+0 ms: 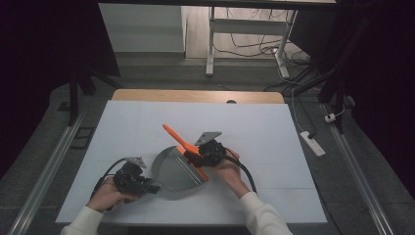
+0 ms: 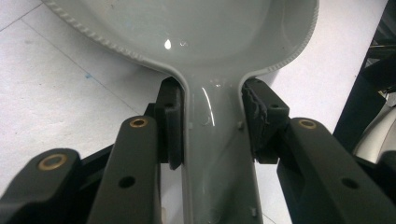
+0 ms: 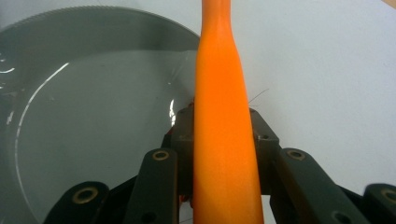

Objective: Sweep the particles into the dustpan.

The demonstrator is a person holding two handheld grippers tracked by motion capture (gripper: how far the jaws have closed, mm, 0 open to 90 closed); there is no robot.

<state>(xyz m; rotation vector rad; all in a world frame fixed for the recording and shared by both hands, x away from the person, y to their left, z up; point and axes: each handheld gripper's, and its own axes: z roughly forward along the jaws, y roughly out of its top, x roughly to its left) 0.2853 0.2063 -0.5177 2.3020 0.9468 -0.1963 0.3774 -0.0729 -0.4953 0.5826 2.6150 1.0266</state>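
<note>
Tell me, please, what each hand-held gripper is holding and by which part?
The left hand-held gripper clamps the grey dustpan by its handle neck; the right hand-held gripper grips the orange brush handle.

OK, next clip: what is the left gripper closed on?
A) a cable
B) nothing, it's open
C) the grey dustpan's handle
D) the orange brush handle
C: in the left gripper view, the left gripper has its jaws pressed against both sides of the grey dustpan's handle.

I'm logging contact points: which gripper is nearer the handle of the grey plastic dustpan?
Left. The left gripper is clamped on the grey plastic dustpan's handle; the right gripper holds the orange plastic brush handle at the pan's opposite edge.
</note>
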